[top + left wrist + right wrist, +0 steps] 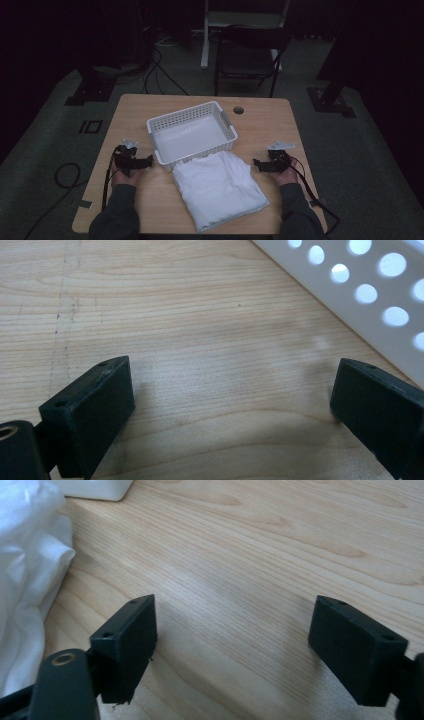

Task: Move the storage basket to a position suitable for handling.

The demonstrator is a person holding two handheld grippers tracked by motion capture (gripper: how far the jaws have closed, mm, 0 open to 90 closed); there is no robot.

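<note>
Folded white cloth (219, 190) lies on light wooden table (270, 125), touching front of white perforated plastic basket (192, 134); left gripper (134, 161) and right gripper (269, 164) flank it, jaws spread, empty; cloth probably light, limp, prone to unfold; grip folded edges at corners.

On the tabletop (260, 125) a basket (192, 133) sits behind folded cloth (219, 189), tongs flanking left (148, 161) and right (256, 163).

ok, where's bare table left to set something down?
Free: the far strip behind the basket, around the round hole; the left edge beyond the left gripper; the right edge past the right gripper. Crowded: the centre, where the folded white cloth meets the basket.
</note>
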